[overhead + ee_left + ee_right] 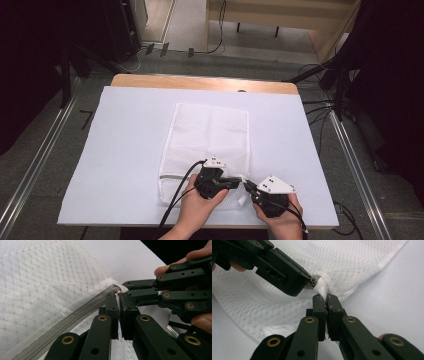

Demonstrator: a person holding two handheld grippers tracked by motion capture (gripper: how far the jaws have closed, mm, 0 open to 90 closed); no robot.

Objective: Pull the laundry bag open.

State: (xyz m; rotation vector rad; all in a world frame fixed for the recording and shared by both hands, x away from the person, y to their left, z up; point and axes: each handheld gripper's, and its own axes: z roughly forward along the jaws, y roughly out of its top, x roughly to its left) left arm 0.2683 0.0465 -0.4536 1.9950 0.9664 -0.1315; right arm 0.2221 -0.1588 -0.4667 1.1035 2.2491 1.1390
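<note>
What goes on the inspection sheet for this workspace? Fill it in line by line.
Surface: white sheet covers a wooden table.
Job's things: white mesh bag lies flat; grey zipper runs along its near edge.
Clutter: nothing seen.
Grippers: left gripper shut at the zipper's end, apparently on the pull; right gripper shut on the bag's corner fabric beside it.
Cables: black cable trails from the left gripper; more cables on the floor.
Surroundings: grey floor, metal rails, dark stands, wooden furniture behind.
</note>
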